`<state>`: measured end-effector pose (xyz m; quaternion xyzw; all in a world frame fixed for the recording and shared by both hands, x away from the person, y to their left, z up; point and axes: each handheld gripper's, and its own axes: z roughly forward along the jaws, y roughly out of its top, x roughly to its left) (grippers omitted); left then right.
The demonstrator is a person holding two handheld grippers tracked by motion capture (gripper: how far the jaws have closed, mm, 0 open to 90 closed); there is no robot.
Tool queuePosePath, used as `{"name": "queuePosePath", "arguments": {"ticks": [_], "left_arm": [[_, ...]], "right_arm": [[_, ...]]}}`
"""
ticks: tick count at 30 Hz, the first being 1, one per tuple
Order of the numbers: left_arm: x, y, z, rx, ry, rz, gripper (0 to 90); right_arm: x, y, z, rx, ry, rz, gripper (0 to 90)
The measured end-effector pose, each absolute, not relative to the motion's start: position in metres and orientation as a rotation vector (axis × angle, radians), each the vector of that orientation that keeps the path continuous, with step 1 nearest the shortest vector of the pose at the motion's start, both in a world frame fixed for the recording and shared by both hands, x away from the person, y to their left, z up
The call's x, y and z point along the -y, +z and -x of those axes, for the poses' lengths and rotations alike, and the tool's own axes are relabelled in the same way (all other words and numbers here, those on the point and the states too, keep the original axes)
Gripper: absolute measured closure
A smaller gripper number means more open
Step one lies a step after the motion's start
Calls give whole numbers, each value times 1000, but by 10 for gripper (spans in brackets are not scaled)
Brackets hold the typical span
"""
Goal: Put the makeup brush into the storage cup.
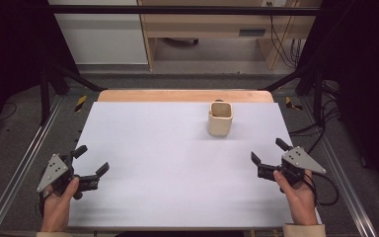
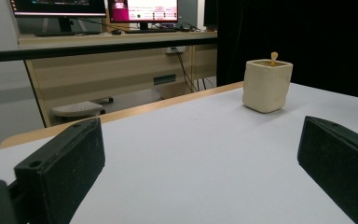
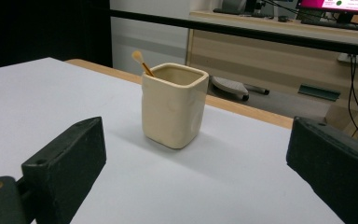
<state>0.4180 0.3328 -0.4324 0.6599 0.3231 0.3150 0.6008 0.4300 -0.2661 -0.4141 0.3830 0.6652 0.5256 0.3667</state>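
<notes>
Cream square ceramic cup (image 1: 220, 118) upright on white table (image 1: 168, 163), thin wooden stick (image 3: 142, 64) inside. Left gripper (image 1: 92, 161) and right gripper (image 1: 268, 151) near front corners, jaws spread, empty.

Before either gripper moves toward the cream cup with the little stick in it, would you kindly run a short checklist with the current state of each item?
1. Left gripper jaws open, holding nothing: ok.
2. Right gripper jaws open, holding nothing: ok.
3. Cream cup upright on the white table, apart from both grippers: ok.
4. Stick leaning in the cup, its tip above the rim: ok.
5. White surface between the right gripper and the cup free of other things: ok.
6. What else the cup holds: cannot tell.
</notes>
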Motion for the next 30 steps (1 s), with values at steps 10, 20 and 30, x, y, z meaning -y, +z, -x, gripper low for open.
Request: {"name": "queuePosePath", "arguments": {"ticks": [10,20,30], "left_arm": [[-331,-434,-418,-740,719,-1543,0],[-328,-435,-419,-721,719,-1568,0],[-324,-438,-421,-730,706,-1600,0]], "right_arm": [[263,-427,-423,-1766,1352,-928,49],[262,-439,-415,-1813,1322,-888,55],[264,-449,-407,-1824,1349,-853,50]]}}
